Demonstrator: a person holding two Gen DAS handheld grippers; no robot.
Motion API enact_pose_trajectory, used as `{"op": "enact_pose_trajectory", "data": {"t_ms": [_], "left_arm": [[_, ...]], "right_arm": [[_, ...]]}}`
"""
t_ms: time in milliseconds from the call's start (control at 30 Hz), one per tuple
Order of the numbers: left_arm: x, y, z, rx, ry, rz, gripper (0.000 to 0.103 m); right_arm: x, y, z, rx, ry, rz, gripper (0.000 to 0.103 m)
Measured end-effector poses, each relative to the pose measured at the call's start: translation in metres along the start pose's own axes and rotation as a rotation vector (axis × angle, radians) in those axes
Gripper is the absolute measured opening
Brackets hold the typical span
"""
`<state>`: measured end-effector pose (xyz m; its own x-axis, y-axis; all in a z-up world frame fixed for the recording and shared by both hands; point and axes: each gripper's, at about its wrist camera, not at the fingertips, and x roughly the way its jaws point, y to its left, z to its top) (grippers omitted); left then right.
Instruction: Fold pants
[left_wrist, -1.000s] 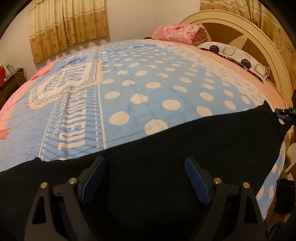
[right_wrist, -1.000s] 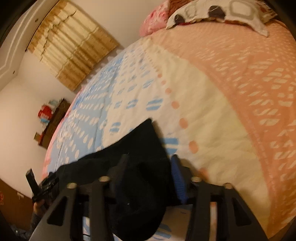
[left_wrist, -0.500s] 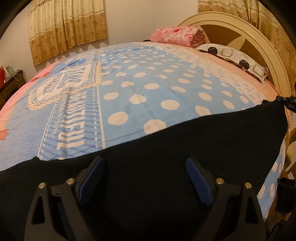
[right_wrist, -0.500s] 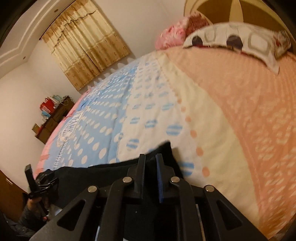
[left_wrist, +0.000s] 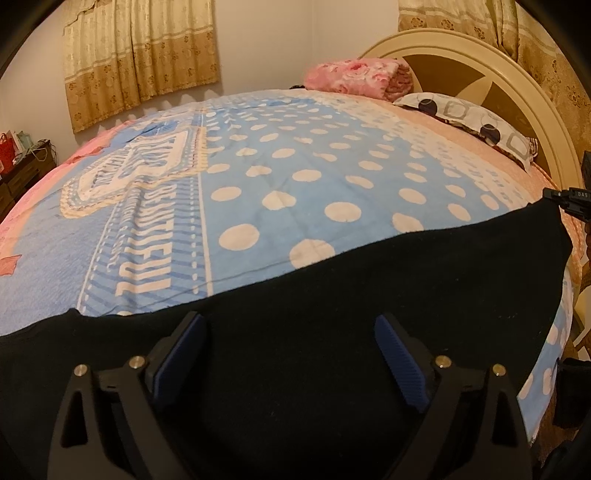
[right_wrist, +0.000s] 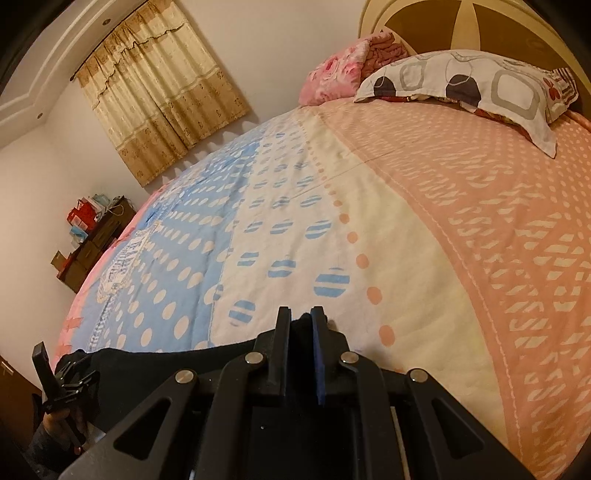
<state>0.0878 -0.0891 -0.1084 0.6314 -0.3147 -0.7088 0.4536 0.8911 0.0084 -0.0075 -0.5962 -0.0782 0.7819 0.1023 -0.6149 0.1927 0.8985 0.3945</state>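
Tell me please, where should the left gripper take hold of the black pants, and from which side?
Probably the pants far edge, lying flat on the bed just ahead of the left gripper, whose jaws are opening over the cloth. Come from above, pinching that edge; the right gripper already clamps the other corner.

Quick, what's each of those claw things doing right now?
Left gripper: jaws opening wide above the black pants, gripping nothing.
Right gripper: shut on a corner of the black pants.
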Motion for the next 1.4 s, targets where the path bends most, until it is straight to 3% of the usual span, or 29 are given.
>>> {"op": "enact_pose_trajectory", "data": {"t_ms": [200, 233, 267, 300, 533, 633, 767, 867, 967, 1167, 1400], "left_arm": [[-0.003, -0.004, -0.002, -0.002, -0.008, 0.031, 0.096], [-0.004, -0.004, -0.002, -0.003, -0.006, 0.035, 0.096], [-0.006, -0.005, -0.003, -0.005, -0.005, 0.037, 0.096], [-0.008, -0.006, -0.003, -0.004, -0.006, 0.037, 0.096], [-0.027, -0.024, -0.01, 0.057, -0.059, 0.059, 0.096], [-0.029, -0.036, -0.014, 0.08, -0.061, 0.022, 0.096], [-0.019, -0.052, -0.023, 0.124, -0.026, 0.011, 0.096], [-0.017, -0.05, -0.027, 0.112, -0.038, 0.004, 0.1], [-0.017, -0.046, -0.025, 0.085, -0.026, -0.004, 0.101], [-0.031, -0.059, -0.023, 0.097, -0.046, -0.021, 0.101], [-0.033, -0.093, -0.012, 0.133, -0.056, -0.098, 0.101]], "right_arm": [[0.023, -0.012, -0.012, 0.0, 0.076, -0.054, 0.011], [0.026, -0.014, -0.014, 0.003, 0.087, -0.049, 0.019], [0.024, -0.015, -0.015, 0.001, 0.078, -0.067, 0.027], [0.02, -0.013, -0.016, -0.007, 0.065, -0.088, 0.041], [-0.031, 0.024, -0.027, -0.118, -0.106, -0.195, 0.044], [-0.041, 0.061, -0.049, -0.174, -0.122, -0.037, 0.048], [-0.023, 0.113, -0.085, -0.28, -0.031, 0.168, 0.048], [0.005, 0.13, -0.107, -0.302, 0.07, 0.202, 0.048], [0.027, 0.123, -0.116, -0.247, 0.139, 0.2, 0.048], [-0.014, 0.098, -0.125, -0.188, 0.039, 0.203, 0.048], [-0.067, -0.005, -0.126, 0.1, -0.117, 0.056, 0.048]]}}
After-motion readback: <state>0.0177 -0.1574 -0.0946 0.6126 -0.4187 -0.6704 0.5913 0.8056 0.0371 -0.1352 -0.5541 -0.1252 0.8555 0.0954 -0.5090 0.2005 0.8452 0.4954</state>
